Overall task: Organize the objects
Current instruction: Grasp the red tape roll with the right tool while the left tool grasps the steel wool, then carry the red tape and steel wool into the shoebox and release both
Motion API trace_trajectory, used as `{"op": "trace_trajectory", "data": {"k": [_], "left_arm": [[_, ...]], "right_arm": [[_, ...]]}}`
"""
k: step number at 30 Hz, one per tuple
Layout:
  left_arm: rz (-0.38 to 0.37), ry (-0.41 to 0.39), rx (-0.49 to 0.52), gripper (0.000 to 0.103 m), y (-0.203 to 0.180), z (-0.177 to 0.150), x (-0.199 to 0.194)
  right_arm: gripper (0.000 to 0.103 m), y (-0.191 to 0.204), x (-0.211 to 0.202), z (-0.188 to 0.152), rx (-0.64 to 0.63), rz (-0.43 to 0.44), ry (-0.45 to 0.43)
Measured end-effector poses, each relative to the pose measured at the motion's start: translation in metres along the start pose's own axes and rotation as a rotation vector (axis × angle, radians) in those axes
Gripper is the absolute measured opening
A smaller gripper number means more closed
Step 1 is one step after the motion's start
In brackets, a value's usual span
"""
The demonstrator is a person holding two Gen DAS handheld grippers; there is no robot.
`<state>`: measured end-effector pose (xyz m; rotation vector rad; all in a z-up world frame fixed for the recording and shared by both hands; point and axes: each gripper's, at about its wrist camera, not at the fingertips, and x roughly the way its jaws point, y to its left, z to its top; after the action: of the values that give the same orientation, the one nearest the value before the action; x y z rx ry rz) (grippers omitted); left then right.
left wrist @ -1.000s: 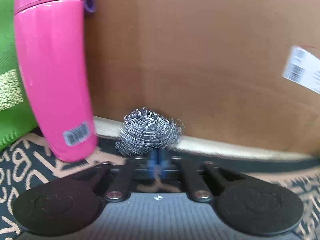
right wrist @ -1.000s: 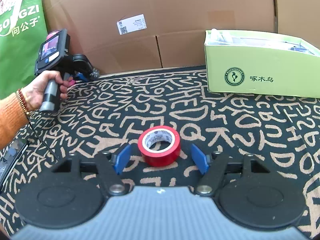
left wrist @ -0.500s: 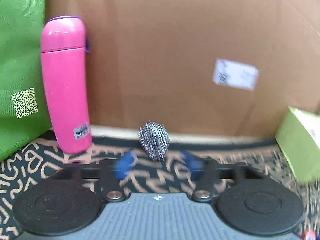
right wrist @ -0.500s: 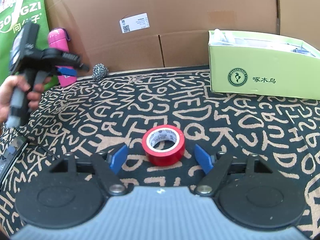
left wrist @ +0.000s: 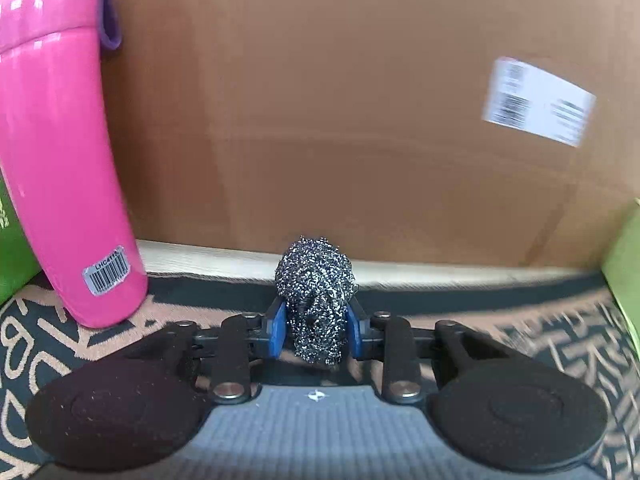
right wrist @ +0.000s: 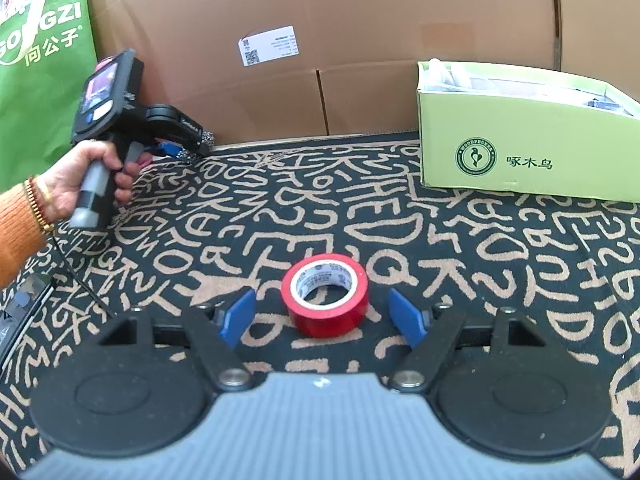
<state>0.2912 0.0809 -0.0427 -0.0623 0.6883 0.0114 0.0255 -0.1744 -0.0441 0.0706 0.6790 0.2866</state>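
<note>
My left gripper [left wrist: 316, 330] is closing, its blue pads pressing both sides of the steel wool scourer [left wrist: 314, 292]; a pink flask [left wrist: 60, 160] stands to its left. My right gripper [right wrist: 324, 318] stands wide apart, the red tape roll [right wrist: 325, 294] lying between its fingers, touching neither.

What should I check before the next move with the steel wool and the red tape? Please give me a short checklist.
1. Steel wool sits between the left claw pads: ok, jaws closing on it.
2. Firm grip on the steel wool: cannot tell.
3. Pink bottle apart from the left claw: ok.
4. Red tape centred between the right claw pads: ok.
5. Right claw touching the tape: not ok, open with gaps on both sides.
6. Free room in the green box: cannot tell.
</note>
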Motion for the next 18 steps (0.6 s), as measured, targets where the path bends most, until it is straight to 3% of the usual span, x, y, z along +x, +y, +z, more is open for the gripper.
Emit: {"op": "trace_trajectory", "data": {"k": [5, 9, 18], "left_arm": [[-0.123, -0.016, 0.096, 0.031, -0.023, -0.021, -0.055], [-0.221, -0.016, 0.186, 0.031, -0.045, -0.046, -0.096], [-0.342, -0.004, 0.302, 0.031, -0.087, -0.087, -0.139]], "right_arm": [[0.066, 0.0, 0.004, 0.002, -0.019, -0.014, -0.004], [0.046, 0.005, 0.008, 0.003, -0.064, -0.033, -0.001], [0.046, -0.004, -0.014, 0.009, -0.021, 0.002, -0.06]]}}
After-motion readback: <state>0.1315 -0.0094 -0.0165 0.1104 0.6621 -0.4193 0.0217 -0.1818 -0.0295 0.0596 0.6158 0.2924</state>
